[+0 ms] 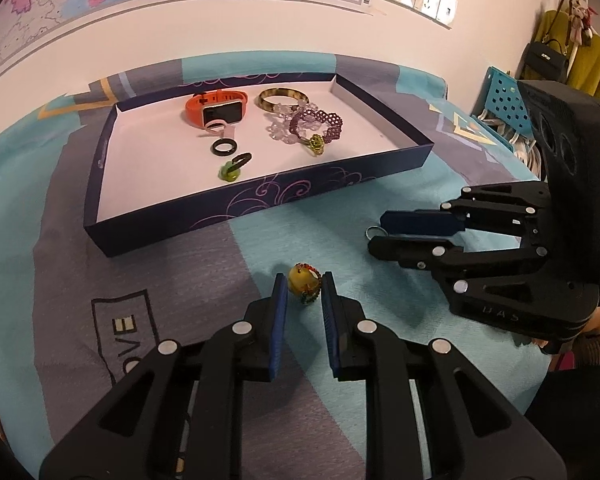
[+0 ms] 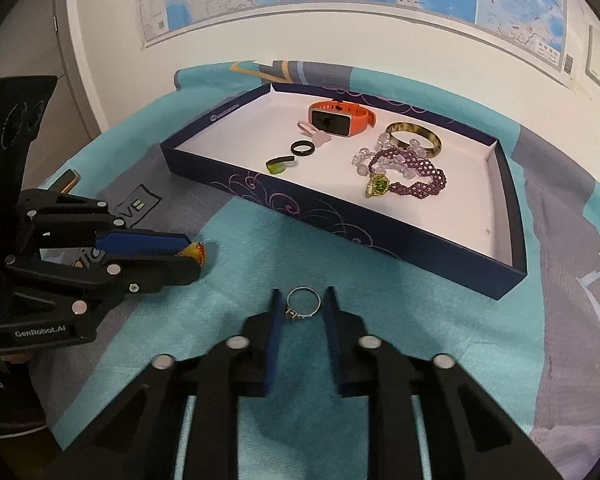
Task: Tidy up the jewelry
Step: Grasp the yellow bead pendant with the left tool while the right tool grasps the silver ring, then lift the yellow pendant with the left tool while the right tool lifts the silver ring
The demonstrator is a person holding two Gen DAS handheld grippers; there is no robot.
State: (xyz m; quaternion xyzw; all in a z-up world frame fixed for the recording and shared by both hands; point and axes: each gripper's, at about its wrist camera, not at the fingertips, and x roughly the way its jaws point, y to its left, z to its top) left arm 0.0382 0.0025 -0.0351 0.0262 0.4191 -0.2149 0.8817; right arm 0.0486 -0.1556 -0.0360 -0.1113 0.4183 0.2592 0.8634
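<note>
Spread over the table, a teal and grey patterned cloth (image 1: 300, 236) carries everything, with a map and wall sockets on the wall behind. Nearest, the left gripper (image 1: 304, 284) has its fingers apart on either side of a yellow-amber beaded ring (image 1: 303, 283) lying on the cloth; they bracket it but I cannot tell that they press it. Just to the right, the right gripper (image 2: 303, 300) likewise stands with fingers apart around a thin silver ring (image 2: 303, 303) flat on the cloth, not yet clamped. Farther back sits the dark blue box lid (image 1: 228, 208) serving as a tray, already holding an orange smartwatch (image 1: 216, 108), a pale pink ring (image 1: 215, 125), a black ring (image 1: 223, 147), a green ring (image 1: 232, 168), a tortoiseshell bangle (image 1: 284, 98), a purple beaded bracelet (image 1: 320, 122), a clear bead bracelet (image 1: 278, 128) and a gold-green ring (image 1: 317, 143). Most of the sorting looks done; by these views only the two rings outside remain to be lifted into the tray.
</note>
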